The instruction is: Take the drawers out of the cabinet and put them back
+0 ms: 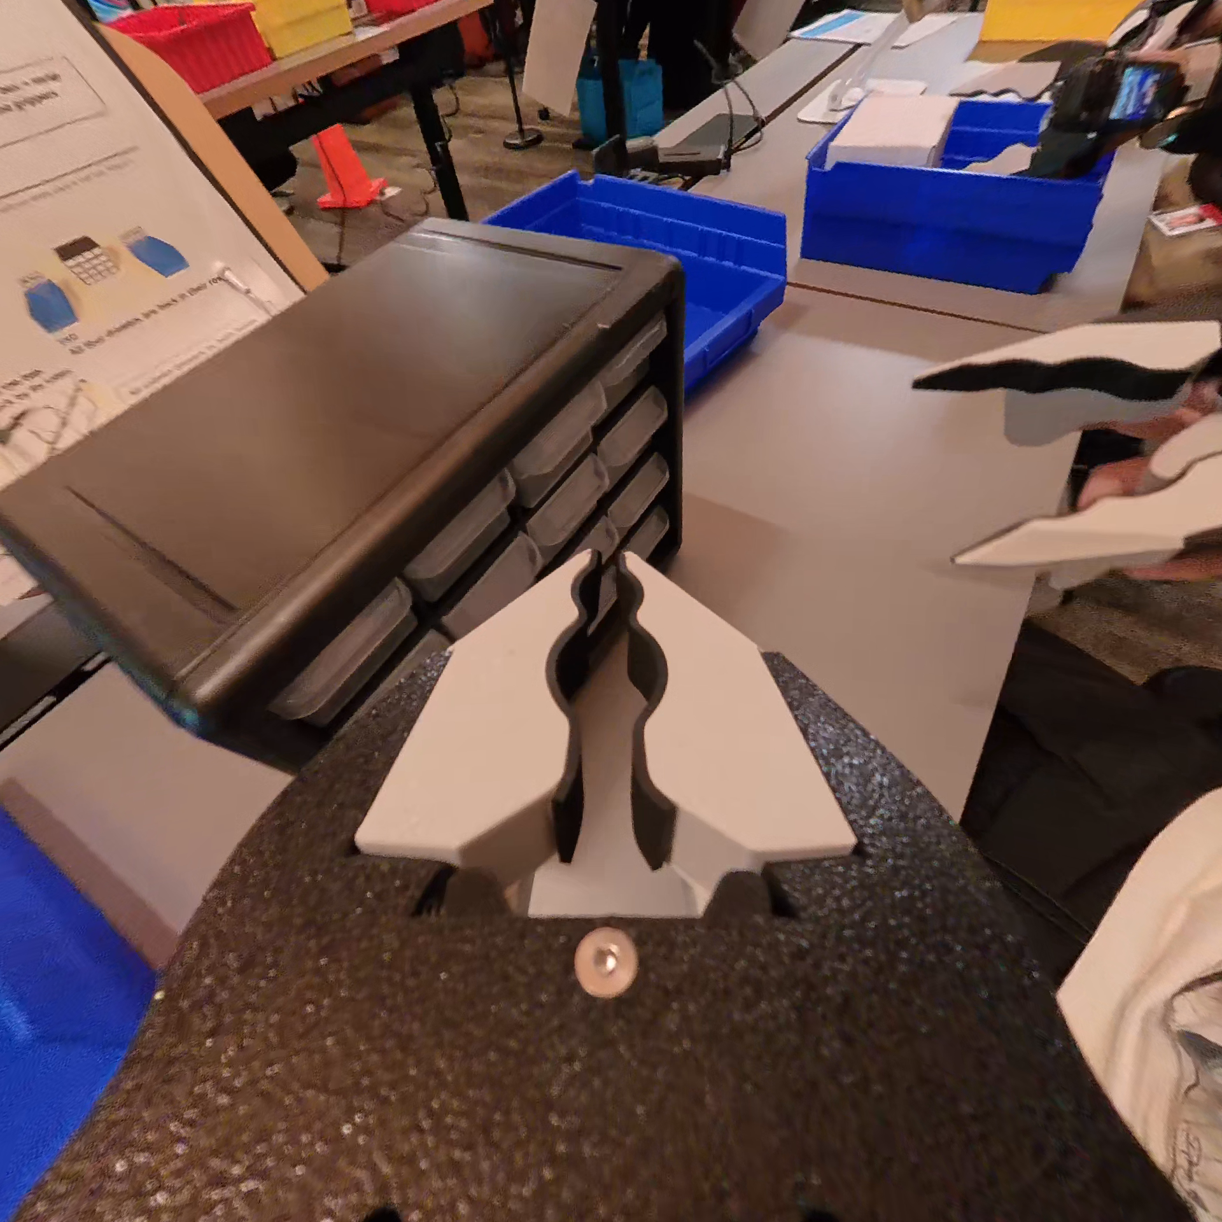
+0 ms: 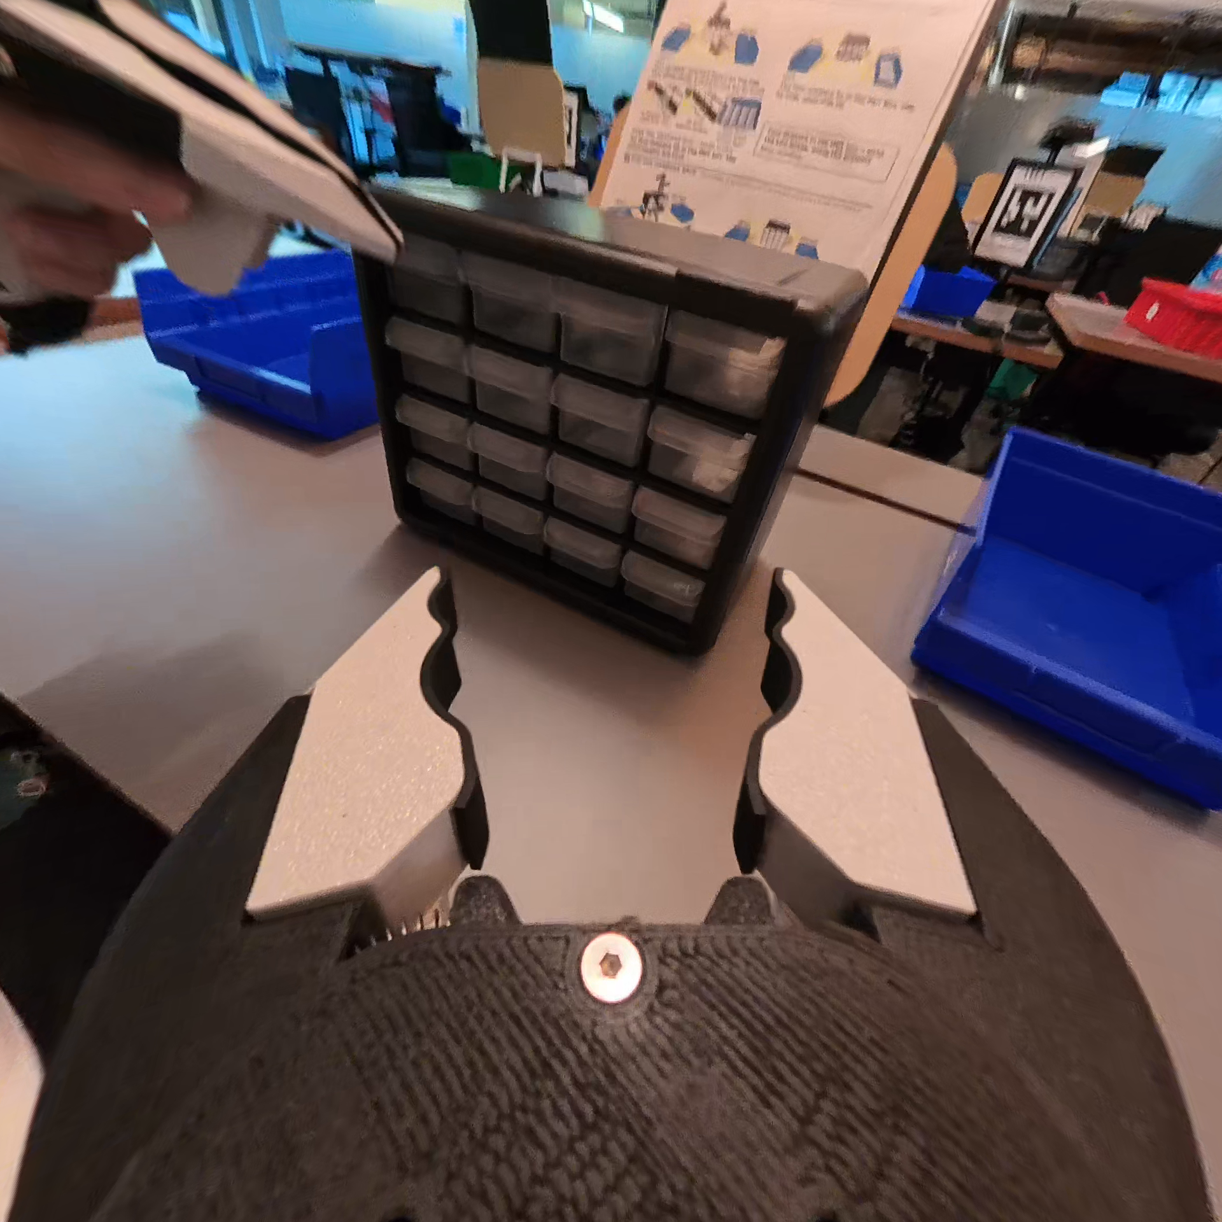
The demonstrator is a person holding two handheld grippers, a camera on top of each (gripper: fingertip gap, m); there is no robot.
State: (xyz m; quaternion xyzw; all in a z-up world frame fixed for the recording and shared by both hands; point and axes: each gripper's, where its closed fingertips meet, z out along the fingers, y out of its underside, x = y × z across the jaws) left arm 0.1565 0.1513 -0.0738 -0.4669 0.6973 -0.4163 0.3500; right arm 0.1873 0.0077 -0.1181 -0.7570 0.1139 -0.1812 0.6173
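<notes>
Black small-parts cabinet [image 2: 582,423] sits mid-table, every clear drawer [image 2: 717,360] seated flush in its slot. Right gripper [image 2: 611,661] spread wide, empty, squared up to the drawer front from the near side. Left gripper [image 1: 605,582] pinched almost closed, holding nothing, up by the top left corner. Risk as I read it: nothing pins that light cabinet, so a pull could drag it across the grey table [image 2: 165,529].
</notes>
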